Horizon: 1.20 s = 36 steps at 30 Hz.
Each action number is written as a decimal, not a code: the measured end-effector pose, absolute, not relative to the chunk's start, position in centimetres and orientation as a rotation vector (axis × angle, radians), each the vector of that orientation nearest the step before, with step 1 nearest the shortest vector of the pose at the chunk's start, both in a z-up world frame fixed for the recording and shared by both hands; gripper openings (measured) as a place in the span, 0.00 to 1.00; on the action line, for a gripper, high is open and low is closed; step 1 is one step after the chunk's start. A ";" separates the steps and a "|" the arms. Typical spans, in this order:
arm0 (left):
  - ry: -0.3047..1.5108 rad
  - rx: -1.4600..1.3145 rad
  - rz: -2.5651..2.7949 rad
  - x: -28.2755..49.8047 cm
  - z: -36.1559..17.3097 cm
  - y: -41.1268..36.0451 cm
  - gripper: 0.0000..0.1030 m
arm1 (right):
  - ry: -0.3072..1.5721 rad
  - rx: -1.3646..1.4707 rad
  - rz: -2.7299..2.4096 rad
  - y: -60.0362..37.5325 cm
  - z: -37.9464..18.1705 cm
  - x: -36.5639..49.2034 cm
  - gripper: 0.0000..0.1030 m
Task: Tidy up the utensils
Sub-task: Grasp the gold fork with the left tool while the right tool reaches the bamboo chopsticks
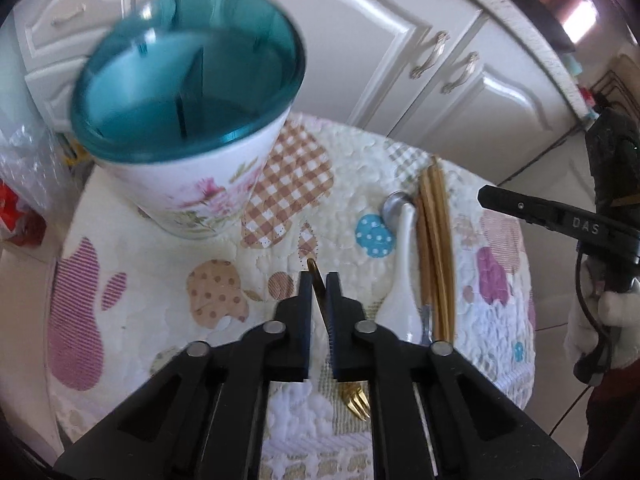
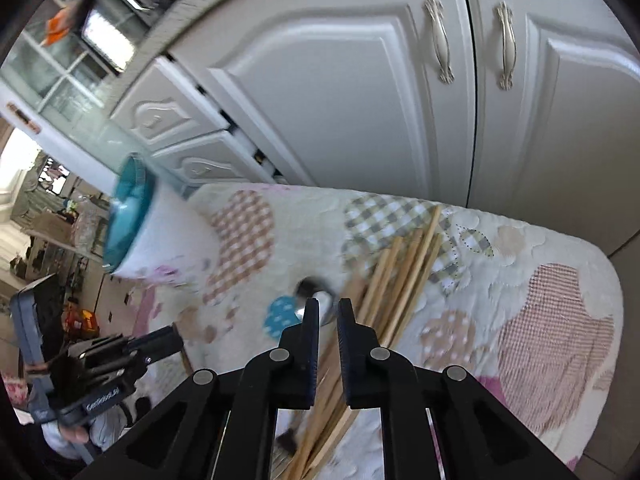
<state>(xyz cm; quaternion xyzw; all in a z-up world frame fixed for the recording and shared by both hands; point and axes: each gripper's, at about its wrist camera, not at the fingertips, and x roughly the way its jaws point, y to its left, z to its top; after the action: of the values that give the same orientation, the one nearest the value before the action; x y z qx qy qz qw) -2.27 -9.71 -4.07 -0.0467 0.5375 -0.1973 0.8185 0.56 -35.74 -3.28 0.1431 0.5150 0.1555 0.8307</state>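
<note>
My left hand-held gripper is clamped on the gold fork (tines toward me). My right hand-held gripper is closed on a wooden chopstick. The teal-rimmed holder stands at 11 o'clock on the quilted counter; the white spoon lies at 2 o'clock, beside the other chopsticks.
</note>
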 end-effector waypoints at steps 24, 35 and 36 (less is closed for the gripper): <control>1.260 -0.098 -0.306 -0.1 -9.1 -11.3 0.27 | 1.262 0.213 0.179 -34.1 -9.6 4.4 0.17; 1.245 -0.082 -0.324 0.3 -9.3 -11.4 0.07 | 1.215 0.256 0.277 -34.9 -8.0 2.9 0.09; 1.240 -0.088 -0.328 0.1 -9.0 -11.3 0.07 | 1.207 0.254 0.279 -34.8 -7.6 2.5 0.09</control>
<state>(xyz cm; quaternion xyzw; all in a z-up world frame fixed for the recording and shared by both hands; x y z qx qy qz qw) 0.11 -11.28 -9.04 -0.0410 0.5781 -0.1527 0.8005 2.53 -34.84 -7.64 0.1189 0.5640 0.1306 0.8067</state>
